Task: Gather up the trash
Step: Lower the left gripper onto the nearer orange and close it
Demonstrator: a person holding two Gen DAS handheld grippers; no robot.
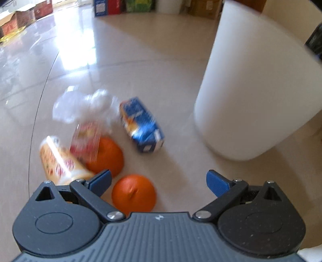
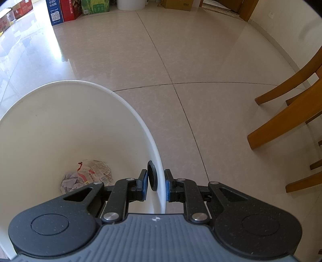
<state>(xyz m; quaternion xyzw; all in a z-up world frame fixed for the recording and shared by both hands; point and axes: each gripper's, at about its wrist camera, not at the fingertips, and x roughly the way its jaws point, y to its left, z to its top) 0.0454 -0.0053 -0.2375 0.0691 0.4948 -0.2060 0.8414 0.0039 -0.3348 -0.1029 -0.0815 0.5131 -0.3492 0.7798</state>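
In the left wrist view, trash lies on the tiled floor: a blue carton [image 1: 141,125], a clear plastic wrapper [image 1: 84,106], a red-and-white packet [image 1: 86,141], a yellow can [image 1: 60,161] and two orange peel halves [image 1: 106,156] [image 1: 133,194]. My left gripper [image 1: 159,181] hangs open just above them, nothing between its fingers. The white bin [image 1: 255,90] stands to the right. In the right wrist view, my right gripper [image 2: 156,184] is shut on the white bin's rim [image 2: 159,177], one pad inside, one outside. Crumpled paper and a wrapper [image 2: 88,175] lie in the bin.
Wooden chair legs [image 2: 285,112] stand at the right of the right wrist view. Cardboard boxes and coloured cartons [image 2: 66,10] line the far wall. Glossy floor tiles stretch between the bin and that wall.
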